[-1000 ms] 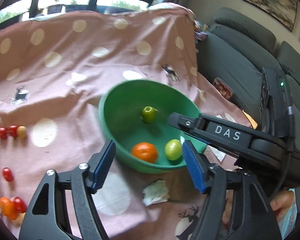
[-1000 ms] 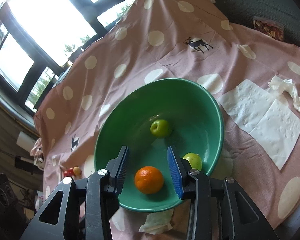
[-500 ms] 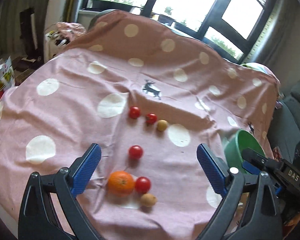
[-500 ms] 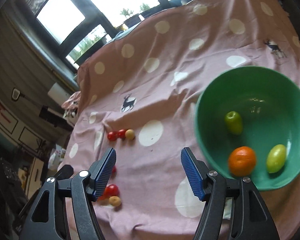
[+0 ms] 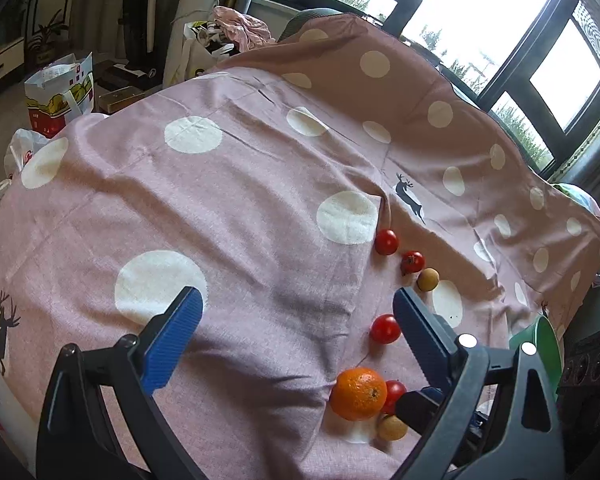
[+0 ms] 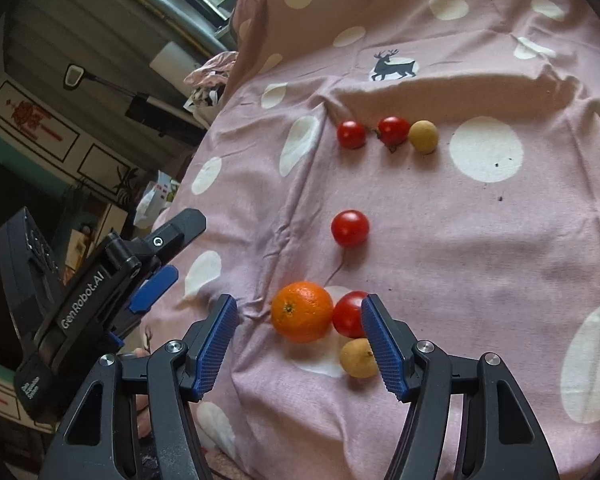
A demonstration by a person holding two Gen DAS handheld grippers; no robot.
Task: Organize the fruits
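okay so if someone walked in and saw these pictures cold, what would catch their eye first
Probably the bright orange, lying on the pink polka-dot cloth right in front of the open right gripper, with a red tomato touching it and a small tan fruit just nearer. Beyond it, one tomato sits alone, then a far row of two tomatoes and another tan fruit.

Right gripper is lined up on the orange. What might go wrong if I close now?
1. The orange touches a tomato, and a small tan fruit sits right by the right gripper's finger. Closing may pinch or push those instead.
2. The cloth is wrinkled, so nudged fruit may roll.
3. The open left gripper is close by and could be bumped.
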